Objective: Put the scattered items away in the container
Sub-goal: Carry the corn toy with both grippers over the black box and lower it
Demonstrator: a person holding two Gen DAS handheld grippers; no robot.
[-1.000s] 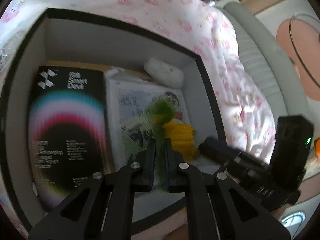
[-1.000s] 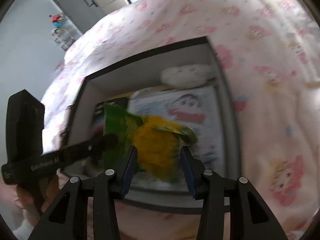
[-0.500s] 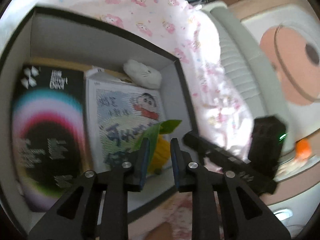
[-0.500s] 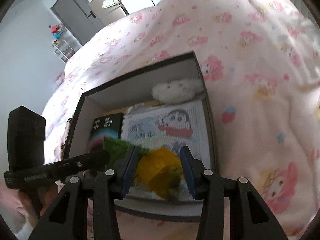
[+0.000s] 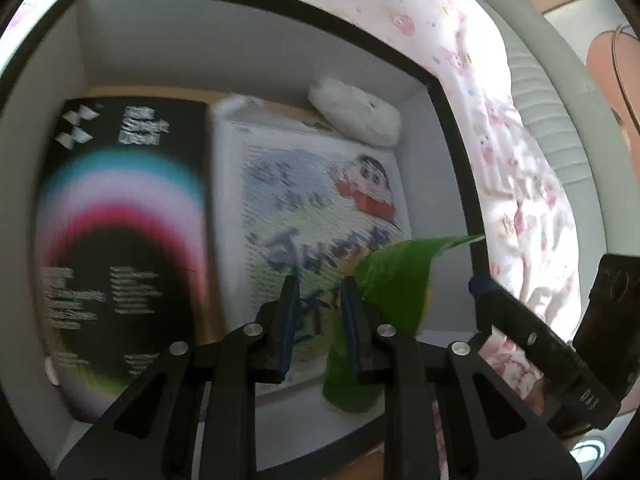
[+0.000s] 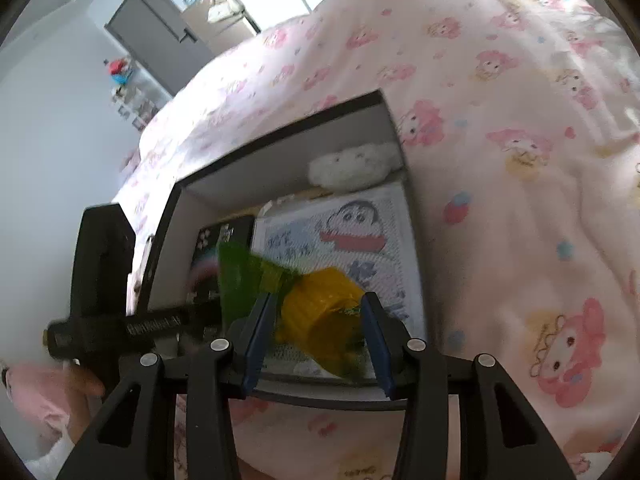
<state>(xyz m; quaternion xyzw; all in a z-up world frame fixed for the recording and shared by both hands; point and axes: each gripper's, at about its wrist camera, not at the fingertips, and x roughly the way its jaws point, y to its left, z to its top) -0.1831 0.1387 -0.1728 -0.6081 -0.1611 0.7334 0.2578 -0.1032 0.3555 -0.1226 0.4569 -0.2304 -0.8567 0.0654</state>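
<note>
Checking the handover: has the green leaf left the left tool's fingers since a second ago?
Yes. The leaf now lies outside the left tool, on its right over the cartoon pad.

My right gripper [image 6: 316, 332] grips yellow-green snack bag [image 6: 320, 312] between blue pads [image 6: 260, 332], above near edge of box [image 6: 280, 148]. Bag's green end sticks out to left. Inside box: white fluffy toy [image 6: 352, 164] at far wall, cartoon picture pack [image 6: 340, 236] below it, black booklet [image 6: 216, 248] beside pack. My left gripper [image 6: 132, 324] comes in from left, just beside green end. Box sits on pink blanket [image 6: 500, 140].
</note>
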